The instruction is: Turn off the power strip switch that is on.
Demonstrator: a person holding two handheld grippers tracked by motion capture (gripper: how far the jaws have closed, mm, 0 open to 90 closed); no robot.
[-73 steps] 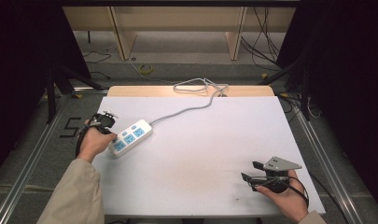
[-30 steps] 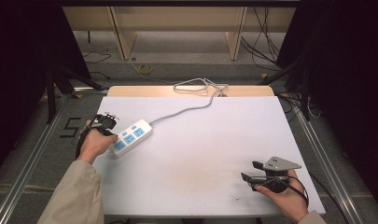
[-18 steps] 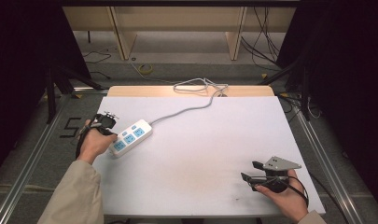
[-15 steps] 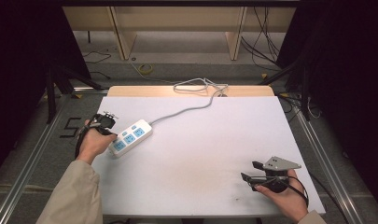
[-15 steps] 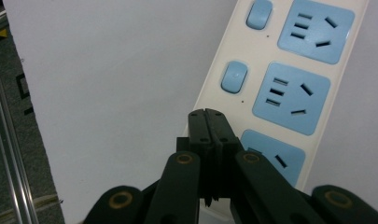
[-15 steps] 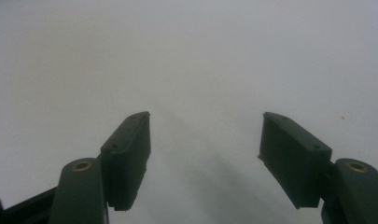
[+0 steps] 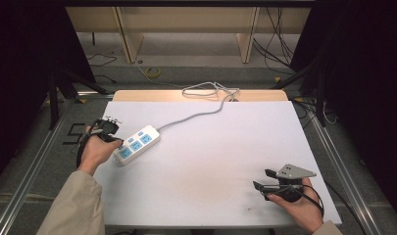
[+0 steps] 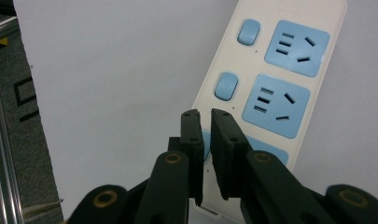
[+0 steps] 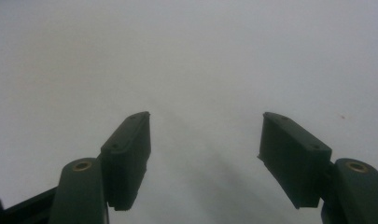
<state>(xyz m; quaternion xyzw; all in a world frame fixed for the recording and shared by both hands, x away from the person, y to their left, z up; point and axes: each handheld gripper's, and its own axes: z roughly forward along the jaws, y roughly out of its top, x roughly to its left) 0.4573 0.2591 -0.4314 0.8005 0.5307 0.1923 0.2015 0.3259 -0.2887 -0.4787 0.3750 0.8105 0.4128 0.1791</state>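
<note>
- The power strip (image 7: 136, 144) lies flat near the left edge of the white table (image 7: 220, 161), its grey cord (image 7: 191, 117) trailing to the far edge.
- It looks rigid, light and smooth-shelled; its long narrow sides probably offer the surest hold.
- The left gripper (image 8: 206, 122) hovers over its near end, jaws nearly together, gripping nothing.
- The right gripper (image 9: 205, 140) rests well apart, jaws spread wide.

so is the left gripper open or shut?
Shut, nothing held. The left gripper has its jaws nearly together, only a thin slit between them, over the power strip.
</note>
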